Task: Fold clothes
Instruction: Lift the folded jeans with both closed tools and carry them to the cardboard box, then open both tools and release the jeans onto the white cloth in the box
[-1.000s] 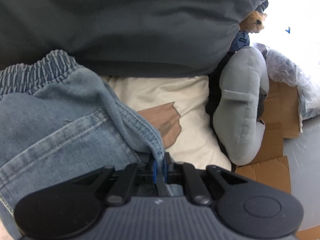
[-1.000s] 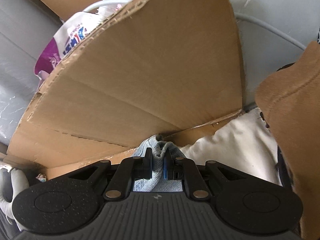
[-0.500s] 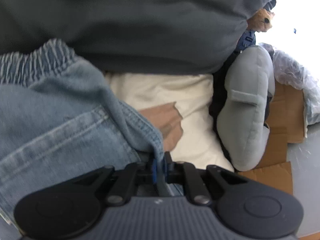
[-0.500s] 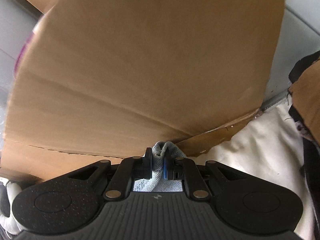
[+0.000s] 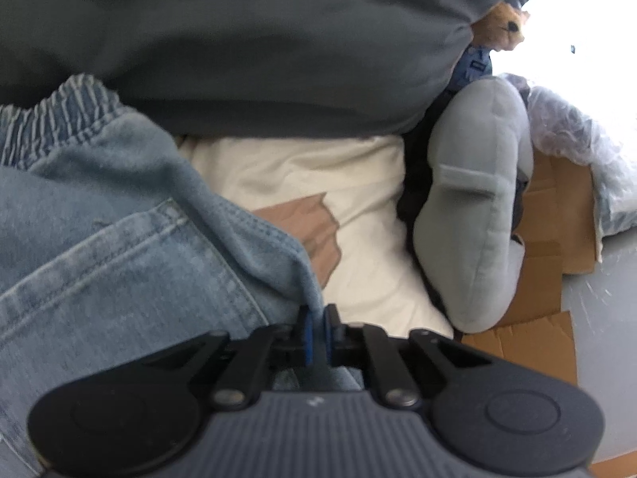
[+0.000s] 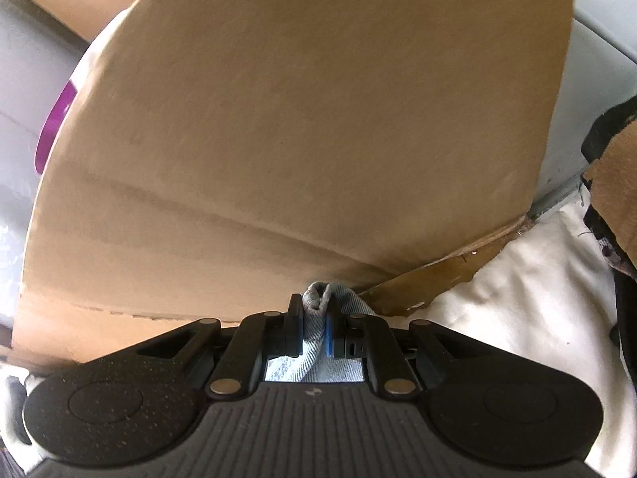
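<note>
A cream sheet covers the surface under everything. Nearest, the left gripper has its jaws clamped on a hem of the blue jeans, which spread leftward to the elastic waistband. The right gripper pinches another bunched denim fold. Close ahead of it a cardboard sheet blocks the view. Farther off lie a grey plush toy and a dark grey garment.

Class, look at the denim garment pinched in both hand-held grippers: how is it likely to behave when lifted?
The denim garment will probably hang floppy: it already drapes in soft folds from the left hand-held gripper. It likely resists slipping, since cloth bunches between the pads of the right hand-held gripper. Its thick seams suggest some weight.
</note>
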A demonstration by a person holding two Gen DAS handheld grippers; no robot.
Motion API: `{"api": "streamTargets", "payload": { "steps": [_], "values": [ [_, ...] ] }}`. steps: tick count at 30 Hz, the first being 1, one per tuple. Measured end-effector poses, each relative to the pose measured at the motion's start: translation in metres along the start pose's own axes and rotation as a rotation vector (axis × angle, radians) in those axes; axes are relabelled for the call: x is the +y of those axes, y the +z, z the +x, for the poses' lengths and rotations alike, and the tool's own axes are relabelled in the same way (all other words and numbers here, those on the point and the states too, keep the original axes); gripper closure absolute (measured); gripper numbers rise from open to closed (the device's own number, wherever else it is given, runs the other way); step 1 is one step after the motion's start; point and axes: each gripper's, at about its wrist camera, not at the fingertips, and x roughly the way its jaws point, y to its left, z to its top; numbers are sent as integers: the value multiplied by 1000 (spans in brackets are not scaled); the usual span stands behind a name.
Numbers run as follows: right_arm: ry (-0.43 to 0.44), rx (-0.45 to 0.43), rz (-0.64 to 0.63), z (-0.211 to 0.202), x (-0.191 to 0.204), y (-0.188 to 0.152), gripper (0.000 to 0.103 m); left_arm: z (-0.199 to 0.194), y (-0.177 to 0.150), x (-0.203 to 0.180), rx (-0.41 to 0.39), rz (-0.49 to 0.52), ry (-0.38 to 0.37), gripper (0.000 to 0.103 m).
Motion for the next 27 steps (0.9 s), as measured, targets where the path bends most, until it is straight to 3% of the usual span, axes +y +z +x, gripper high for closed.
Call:
{"api": "streamTargets", "payload": {
  "steps": [4,7,11,14,16,20,27],
  "values": [
    [7,-9,21,2,-1,1,94,0,4,-1,-17,-2,-9,97],
    [-5,14,30,10,-1,2,93,11,4,2,13,-22,27,96],
    [-1,25,70,13,-3,2,88,18,1,0,30,-17,42,84],
    [10,1,51,4,0,-2,76,19,-5,-10,55,30,30,81],
    [20,-20,30,-6,2,-6,63,21,-11,-18,77,55,14,81],
    [62,-49,16,-25,5,-16,63,25,-30,-39,125,141,-36,81],
    [94,1,-112,-25,23,-52,63,35,-80,-81,238,346,-102,80]
  ]
}}
